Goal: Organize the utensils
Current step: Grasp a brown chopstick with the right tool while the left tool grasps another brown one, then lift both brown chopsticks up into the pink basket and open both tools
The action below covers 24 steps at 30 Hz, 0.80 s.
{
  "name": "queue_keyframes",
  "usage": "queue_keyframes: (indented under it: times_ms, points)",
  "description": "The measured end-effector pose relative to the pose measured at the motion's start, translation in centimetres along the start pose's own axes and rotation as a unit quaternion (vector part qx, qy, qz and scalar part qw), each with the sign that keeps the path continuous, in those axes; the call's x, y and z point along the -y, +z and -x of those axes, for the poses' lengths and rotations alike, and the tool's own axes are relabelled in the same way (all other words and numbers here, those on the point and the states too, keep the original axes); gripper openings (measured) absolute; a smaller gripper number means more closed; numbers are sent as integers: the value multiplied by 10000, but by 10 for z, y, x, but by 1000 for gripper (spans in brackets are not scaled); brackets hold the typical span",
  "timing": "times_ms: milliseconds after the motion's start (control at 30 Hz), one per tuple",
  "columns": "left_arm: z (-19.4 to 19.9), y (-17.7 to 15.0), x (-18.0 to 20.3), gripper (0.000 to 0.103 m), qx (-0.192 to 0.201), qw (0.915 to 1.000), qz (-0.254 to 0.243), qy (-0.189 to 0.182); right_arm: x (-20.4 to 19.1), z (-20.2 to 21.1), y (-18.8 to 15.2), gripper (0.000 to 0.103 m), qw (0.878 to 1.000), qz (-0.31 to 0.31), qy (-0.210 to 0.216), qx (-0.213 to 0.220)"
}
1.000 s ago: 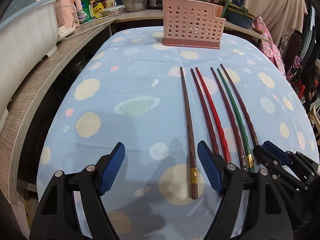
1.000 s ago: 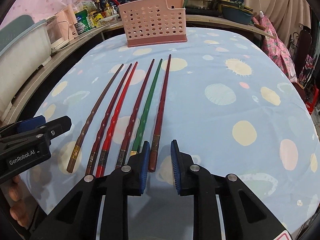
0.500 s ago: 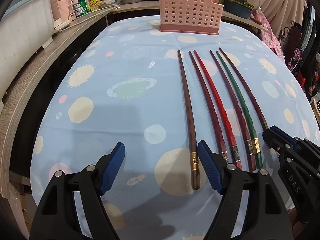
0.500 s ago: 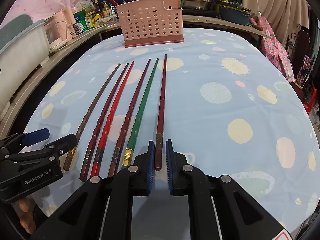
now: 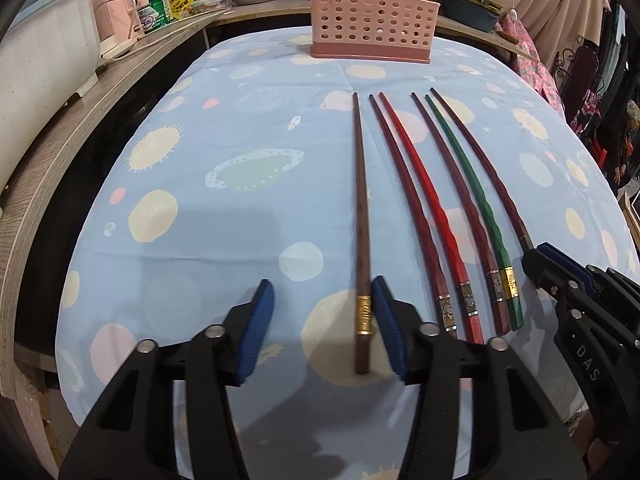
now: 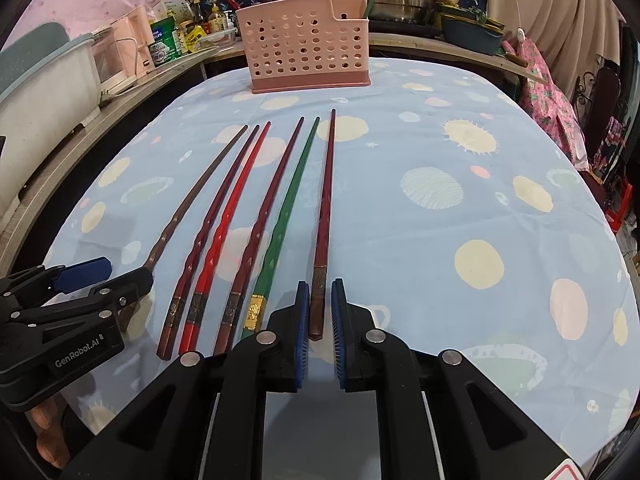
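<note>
Chopsticks [image 5: 416, 208]: six in row on surface [image 5: 240, 220]. Right claw [image 6: 319, 312] clamped on rightmost dark red one [image 6: 323, 216]. Left claw [image 5: 322, 320] just been closing, brown chopstick [image 5: 362, 240] between pads, gap remains.

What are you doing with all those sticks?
A person is sorting six chopsticks lying on the tablecloth. The right tool is shut on the end of the rightmost chopstick. The left tool has just been closing around the brown chopstick at the other end of the row, but one pad sits clear of it. The pink basket waits at the far side, nothing moved there yet.
</note>
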<state>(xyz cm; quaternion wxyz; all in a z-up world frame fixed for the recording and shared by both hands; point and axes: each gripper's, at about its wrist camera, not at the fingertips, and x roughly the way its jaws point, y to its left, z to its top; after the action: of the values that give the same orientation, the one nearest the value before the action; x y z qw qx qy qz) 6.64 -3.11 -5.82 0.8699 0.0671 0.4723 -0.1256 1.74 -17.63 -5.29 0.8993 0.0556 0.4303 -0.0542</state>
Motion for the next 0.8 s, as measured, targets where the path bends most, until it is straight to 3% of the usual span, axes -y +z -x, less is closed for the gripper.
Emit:
queue_keyframes:
  times_ms: [133,200,500,800]
  points:
    - [1,2,-2,14,-22,10000,-7,-62,1,0,0,9,10000,-2,10,-10]
    - [1,3,-3,10,-52,9999,10,-113,1,0,0,8,10000,-8,19,-20]
    - [9,9,-10,7,-59,9995,143,-276,7,11,-1,7,9999,-93,50,-20]
    - [38,27,-17,7,231,9985,296,-389,15,44,20,7,9986,-272,175,409]
